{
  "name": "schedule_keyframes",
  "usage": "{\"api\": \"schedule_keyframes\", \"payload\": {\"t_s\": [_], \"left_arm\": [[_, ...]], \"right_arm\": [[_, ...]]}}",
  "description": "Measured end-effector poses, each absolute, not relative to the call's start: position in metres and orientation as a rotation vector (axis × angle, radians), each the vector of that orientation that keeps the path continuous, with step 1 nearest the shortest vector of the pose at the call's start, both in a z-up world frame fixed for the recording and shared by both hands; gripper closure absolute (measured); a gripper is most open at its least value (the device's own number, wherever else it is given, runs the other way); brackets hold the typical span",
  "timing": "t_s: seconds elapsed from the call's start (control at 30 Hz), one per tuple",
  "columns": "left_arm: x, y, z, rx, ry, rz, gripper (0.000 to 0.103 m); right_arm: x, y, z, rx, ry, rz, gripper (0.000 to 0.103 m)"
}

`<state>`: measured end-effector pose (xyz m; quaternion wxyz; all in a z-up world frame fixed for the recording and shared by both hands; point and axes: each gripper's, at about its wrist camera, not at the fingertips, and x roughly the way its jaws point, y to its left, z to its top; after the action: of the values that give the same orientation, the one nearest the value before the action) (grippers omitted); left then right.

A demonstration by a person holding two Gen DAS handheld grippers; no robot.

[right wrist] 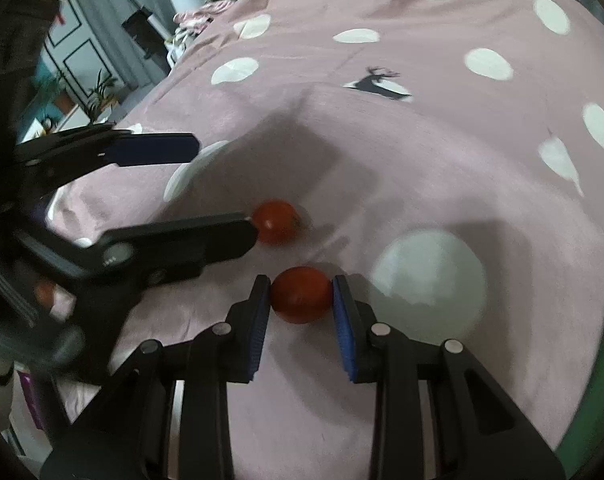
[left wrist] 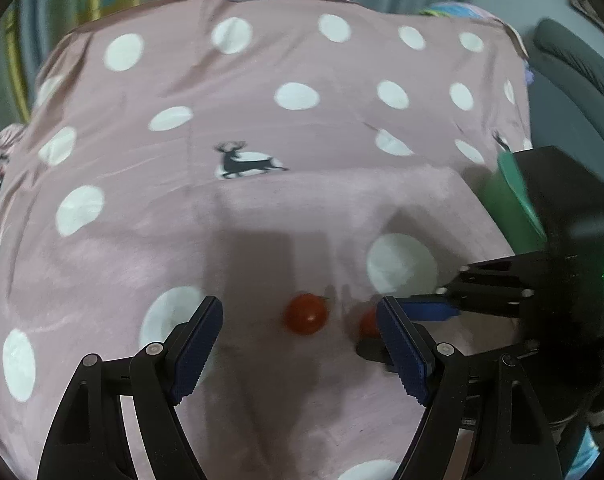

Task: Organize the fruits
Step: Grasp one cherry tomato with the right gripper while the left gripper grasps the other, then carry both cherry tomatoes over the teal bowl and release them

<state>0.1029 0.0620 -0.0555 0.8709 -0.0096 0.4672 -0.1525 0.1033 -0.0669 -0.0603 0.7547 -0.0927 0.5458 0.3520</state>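
Observation:
Two small red tomatoes lie on a pink polka-dot cloth [left wrist: 262,208]. My left gripper [left wrist: 302,320] is open, its fingers on either side of the first tomato [left wrist: 305,314] and not touching it. My right gripper [right wrist: 301,296] is shut on the second tomato [right wrist: 300,294], both pads against its sides, at the cloth's surface. In the left wrist view that second tomato [left wrist: 367,322] shows partly behind my right finger, with the right gripper [left wrist: 433,312] coming in from the right. In the right wrist view the first tomato [right wrist: 276,221] lies beside the open left gripper [right wrist: 222,188].
A green container [left wrist: 509,204] sits at the cloth's right edge, also at the lower right of the right wrist view [right wrist: 593,392]. A dark chair [left wrist: 573,68] stands behind it. The cloth [right wrist: 421,140] has white dots and a deer print [left wrist: 242,160].

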Motion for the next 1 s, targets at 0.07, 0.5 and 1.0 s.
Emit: {"api": "schedule_keyframes", "payload": {"t_s": [0.07,0.5,1.0], "left_arm": [[0.105,0.053,-0.059,0.008,0.990,-0.346,0.025],[0.130,0.037,-0.097,0.039,1.103,-0.365,0.057],[0.114,0.024,-0.085,0.084,1.069,-0.314,0.075]], "right_arm": [[0.098,-0.085,-0.054,-0.154,1.191,0.756,0.072],[0.067,-0.132,-0.024,0.009,1.122,0.772,0.071],[0.061,-0.158,-0.023,0.075,1.114,0.714,0.071]]}}
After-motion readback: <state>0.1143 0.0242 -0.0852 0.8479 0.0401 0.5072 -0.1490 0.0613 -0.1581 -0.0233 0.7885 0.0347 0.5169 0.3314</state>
